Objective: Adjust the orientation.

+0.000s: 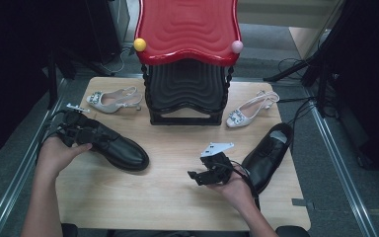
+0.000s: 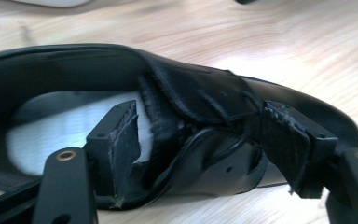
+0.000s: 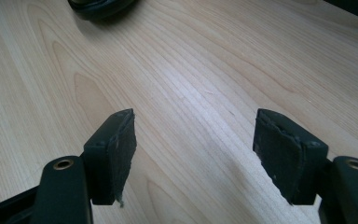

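Left gripper (image 2: 200,140) jaws wide, straddling the glossy black leather shoe's (image 1: 121,148) side wall, unclamped. Right gripper (image 3: 196,149) wide open, empty. Slick leather may slip on closing.

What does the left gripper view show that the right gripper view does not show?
In the left gripper view, the left gripper stands open around the side wall of a black leather shoe, one jaw inside the opening over the pale insole and the other outside the upper. In the right gripper view, the right gripper is open with bare wood between its jaws, and part of a dark shoe lies at the top edge. Both share the light wooden table.
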The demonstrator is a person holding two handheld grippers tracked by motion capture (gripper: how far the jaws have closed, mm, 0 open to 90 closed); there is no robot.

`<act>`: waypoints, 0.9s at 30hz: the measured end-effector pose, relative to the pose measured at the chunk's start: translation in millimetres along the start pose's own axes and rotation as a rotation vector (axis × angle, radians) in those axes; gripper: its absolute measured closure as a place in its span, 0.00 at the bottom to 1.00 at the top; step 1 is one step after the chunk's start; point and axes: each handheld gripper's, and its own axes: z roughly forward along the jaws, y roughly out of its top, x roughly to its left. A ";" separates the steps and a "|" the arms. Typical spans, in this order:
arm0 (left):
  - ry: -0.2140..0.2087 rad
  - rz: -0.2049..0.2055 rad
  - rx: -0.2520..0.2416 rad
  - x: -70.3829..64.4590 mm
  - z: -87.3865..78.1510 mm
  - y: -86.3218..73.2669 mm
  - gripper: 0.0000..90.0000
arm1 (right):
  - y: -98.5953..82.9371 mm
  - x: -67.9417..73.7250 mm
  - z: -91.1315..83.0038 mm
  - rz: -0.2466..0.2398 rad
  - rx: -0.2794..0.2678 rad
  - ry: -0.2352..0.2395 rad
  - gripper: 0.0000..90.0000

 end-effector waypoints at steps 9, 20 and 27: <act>-0.070 0.007 0.023 -0.4 13.1 5.1 0.44 | -4.9 2.6 -0.7 -0.003 0.017 -0.020 0.35; -0.142 -0.051 -0.003 -6.2 0.1 10.2 0.74 | -9.7 1.9 -5.1 0.009 0.012 -0.038 0.35; -0.173 -0.071 -0.038 -17.4 -7.9 12.0 0.83 | -9.7 0.3 -7.0 0.007 0.005 -0.034 0.35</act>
